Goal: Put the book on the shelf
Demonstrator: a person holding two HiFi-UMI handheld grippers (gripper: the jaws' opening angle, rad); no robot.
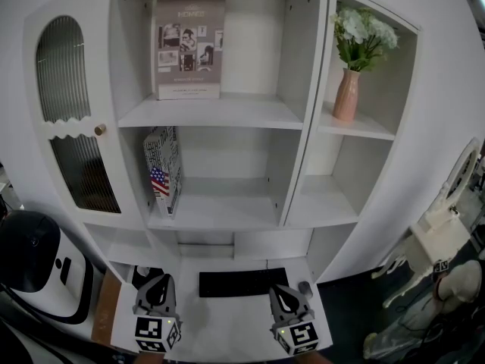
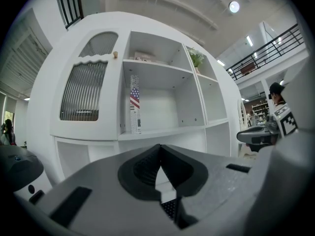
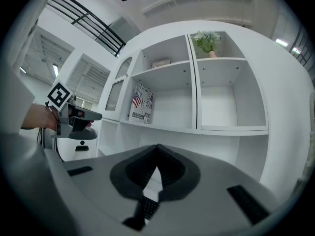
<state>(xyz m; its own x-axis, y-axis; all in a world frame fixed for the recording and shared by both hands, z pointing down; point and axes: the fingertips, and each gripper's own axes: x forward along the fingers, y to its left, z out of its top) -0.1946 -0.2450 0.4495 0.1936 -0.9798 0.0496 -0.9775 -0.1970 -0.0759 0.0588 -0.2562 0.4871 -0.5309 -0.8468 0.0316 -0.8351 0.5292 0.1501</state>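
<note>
Below shelf [image 1: 227,207], left tongs [image 1: 160,280], right tongs [image 1: 283,291] closed

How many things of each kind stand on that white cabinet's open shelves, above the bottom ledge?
Books: 2, a grey book facing out on the top middle shelf and a flag-cover book leaning at the left of the shelf below.
Vases: 1, a pink vase in the top right compartment.
Flower bunches: 1, white flowers in that vase.
Total: 4.
</note>
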